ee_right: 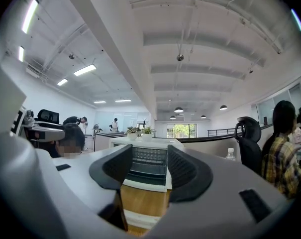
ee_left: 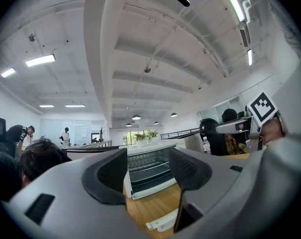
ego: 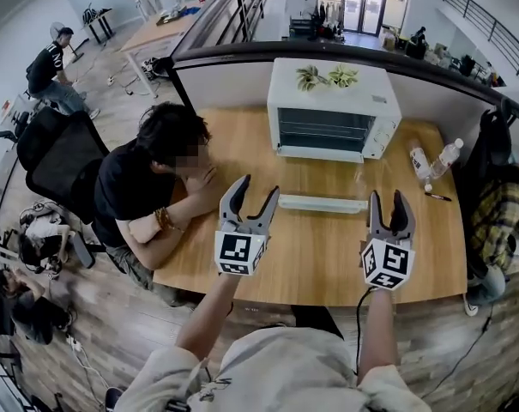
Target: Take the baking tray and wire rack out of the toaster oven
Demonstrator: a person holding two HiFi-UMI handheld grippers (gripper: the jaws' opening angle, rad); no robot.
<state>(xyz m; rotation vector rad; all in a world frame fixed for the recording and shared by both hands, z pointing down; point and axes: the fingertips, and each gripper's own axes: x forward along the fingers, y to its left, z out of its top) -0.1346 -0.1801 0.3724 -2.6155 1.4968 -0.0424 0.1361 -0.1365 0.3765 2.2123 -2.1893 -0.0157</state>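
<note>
You face no readable words, numbers or brands. The cubes (ego: 239, 253) on your left gripper (ego: 259, 185) and right gripper (ego: 388, 196) bear only black-and-white square patterns; the labels on the bottles (ego: 419, 161) are too small to read.

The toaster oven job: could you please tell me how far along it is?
Done: the toaster oven door looks folded open. In hand: nothing; the left gripper and right gripper are open, empty, short of the oven. Left: the wire rack sits inside; it and the tray, which I can't make out, must come out.
</note>
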